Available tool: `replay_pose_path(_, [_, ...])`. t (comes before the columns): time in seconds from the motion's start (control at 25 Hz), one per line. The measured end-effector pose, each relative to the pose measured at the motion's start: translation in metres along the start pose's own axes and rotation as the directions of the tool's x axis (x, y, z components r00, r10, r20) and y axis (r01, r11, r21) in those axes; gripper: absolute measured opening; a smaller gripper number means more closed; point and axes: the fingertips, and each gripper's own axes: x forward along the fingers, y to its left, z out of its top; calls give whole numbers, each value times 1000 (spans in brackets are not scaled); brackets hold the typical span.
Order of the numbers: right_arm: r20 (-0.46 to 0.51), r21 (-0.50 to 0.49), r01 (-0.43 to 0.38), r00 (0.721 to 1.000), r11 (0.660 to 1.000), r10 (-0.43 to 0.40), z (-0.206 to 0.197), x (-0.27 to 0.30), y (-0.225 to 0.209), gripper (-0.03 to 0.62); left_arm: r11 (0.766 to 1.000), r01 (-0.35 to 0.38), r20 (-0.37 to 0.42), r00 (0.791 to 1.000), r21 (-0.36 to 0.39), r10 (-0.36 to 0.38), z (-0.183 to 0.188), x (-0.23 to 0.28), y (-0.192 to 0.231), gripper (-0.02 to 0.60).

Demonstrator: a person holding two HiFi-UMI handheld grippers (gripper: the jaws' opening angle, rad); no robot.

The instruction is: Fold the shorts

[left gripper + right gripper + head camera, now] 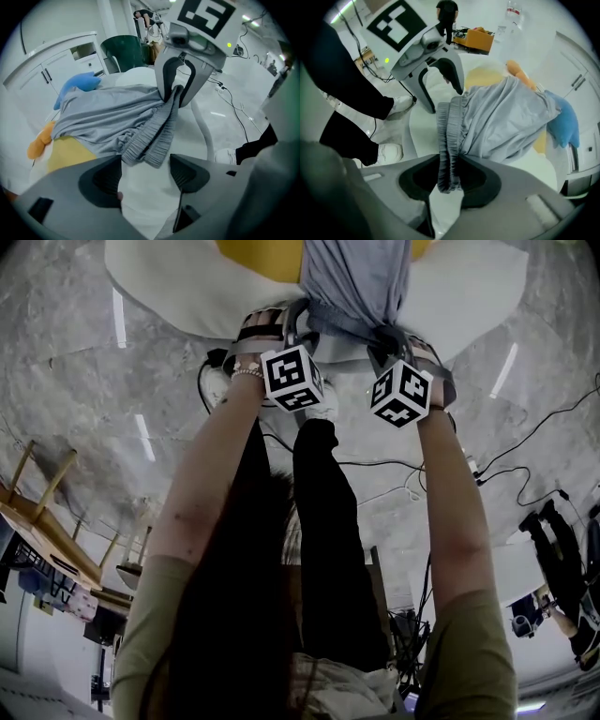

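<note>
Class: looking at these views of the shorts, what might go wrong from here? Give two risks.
Only the right gripper clamps the ribbed waistband of the grey fabric shorts; the left gripper is open, so a lift may let them hang lopsided. The shorts overlie a yellow cloth, which might drag along.

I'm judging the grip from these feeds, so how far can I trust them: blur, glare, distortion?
Head view: heavy fisheye bending, dark corners, light streaks glaring on the floor, the shorts cut off at the top edge. Left gripper view: evenly lit, sharp, corners vignetted. Right gripper view: waistband sharp inside the right tool, no motion blur.
</note>
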Motion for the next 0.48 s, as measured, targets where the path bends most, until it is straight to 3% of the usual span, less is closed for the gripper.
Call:
replay_pose_path(0.12, [56, 101, -31, 998, 994, 25, 5, -6, -2, 112, 998, 7, -8, 1000, -64, -8, -4, 4, -2, 321])
replay_pose_path(0.24, [113, 178, -93, 991, 980, 74, 10, -14, -2, 110, 999, 3, -10, 1000, -45, -3, -3, 8, -1, 325])
replay_pose_path(0.48, [169, 169, -207, 969, 964, 179, 10, -25, -1, 110, 998, -64, -1, 998, -8, 64, 4, 14, 9, 378])
